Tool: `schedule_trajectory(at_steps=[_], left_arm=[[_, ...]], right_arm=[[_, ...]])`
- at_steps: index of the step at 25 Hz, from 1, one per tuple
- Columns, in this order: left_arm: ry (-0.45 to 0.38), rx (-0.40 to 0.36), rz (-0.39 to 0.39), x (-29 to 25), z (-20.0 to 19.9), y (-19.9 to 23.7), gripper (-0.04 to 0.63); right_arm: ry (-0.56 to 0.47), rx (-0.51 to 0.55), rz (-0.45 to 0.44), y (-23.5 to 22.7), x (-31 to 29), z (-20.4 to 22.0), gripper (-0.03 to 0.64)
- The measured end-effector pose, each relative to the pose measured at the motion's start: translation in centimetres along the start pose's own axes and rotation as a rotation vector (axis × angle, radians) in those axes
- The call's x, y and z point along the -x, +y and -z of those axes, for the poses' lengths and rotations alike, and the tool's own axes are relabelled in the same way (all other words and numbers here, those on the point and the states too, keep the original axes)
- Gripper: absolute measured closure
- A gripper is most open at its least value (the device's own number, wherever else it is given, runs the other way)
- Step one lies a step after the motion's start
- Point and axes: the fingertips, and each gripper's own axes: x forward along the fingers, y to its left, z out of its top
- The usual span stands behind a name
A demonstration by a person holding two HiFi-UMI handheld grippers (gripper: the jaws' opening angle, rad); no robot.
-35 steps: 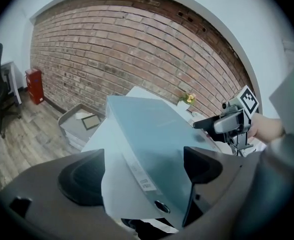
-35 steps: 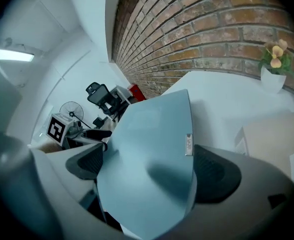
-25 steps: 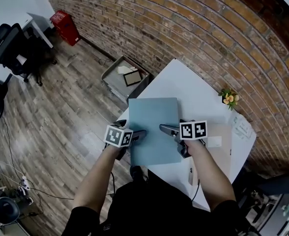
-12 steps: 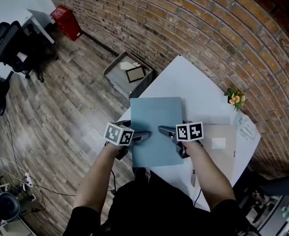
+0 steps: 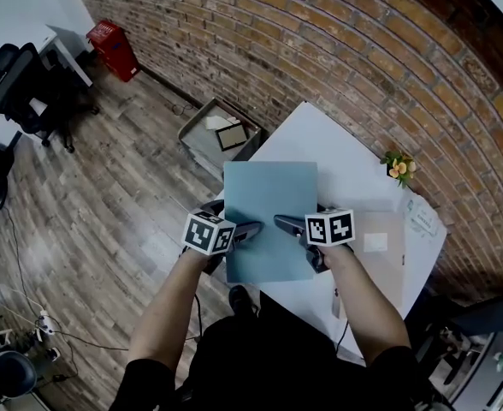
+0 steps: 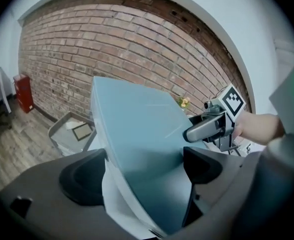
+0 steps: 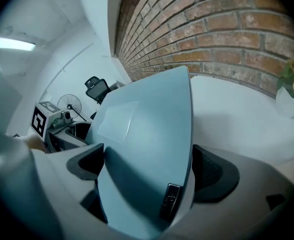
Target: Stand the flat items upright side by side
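L gripper (image 5: 250, 229) and R gripper (image 5: 284, 223): both clamp one blue-grey folder (image 5: 269, 208), L on its left edge, R on its right edge, approx. opposite each other.

L gripper view: jaws part-open to folder thickness, folder (image 6: 137, 129) wedged between them, white inner sheets showing along its lower-left edge. Cover stands tilted. R gripper (image 6: 207, 126) is seen on the far edge.

R gripper view: jaws closed against both faces of the folder (image 7: 147, 134). Small dark clip (image 7: 169, 199) near its bottom edge. L gripper (image 7: 62, 121) visible beyond, at left.

Folder pos.: held over the near-left corner of the white table (image 5: 337, 144), cover toward the head cam. Contact between its lower edge and the table: cannot tell.

On table, R of the folder: beige folder (image 5: 380, 255), lying flat. Farther back, at the table's right edge: small potted plant w/ yellow flowers (image 5: 399, 169).

Floor, beyond the table's left side: grey crate (image 5: 217, 131) w/ flat items inside. Farther left: red container (image 5: 113, 45) against the brick wall (image 5: 320, 32), then a black office chair (image 5: 12, 75).
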Motion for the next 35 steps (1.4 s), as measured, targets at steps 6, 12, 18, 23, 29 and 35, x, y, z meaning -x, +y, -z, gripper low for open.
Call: schedule_trajectory(at_steps=[6,12,18,23,29,35], left_arm=[[-0.143,-0.06,-0.048,2.7,-4.9,-1.1,0.089],[-0.208,-0.16,-0.063,4.3,-8.3,-3.4,0.092],[-0.271,-0.232,-0.056,4.8,-10.7,-5.5,0.097],[-0.323,-0.29,-0.059,5.2,-12.3,-6.7,0.103],[-0.355,-0.357,-0.087,5.2,-13.0,-7.2,0.118],[-0.346,-0.351,-0.113,4.9,-13.0,-6.3,0.144]], right_arm=[[-0.14,0.034,0.024,1.3,3.8,-3.4,0.091],[-0.264,0.069,0.037,1.9,7.6,-6.2,0.097],[-0.366,0.095,0.054,1.7,10.9,-7.9,0.118],[-0.441,0.115,0.062,1.5,13.0,-8.6,0.137],[-0.466,0.182,0.089,1.1,13.7,-8.8,0.143],[-0.483,0.206,0.091,0.7,13.2,-9.4,0.143]])
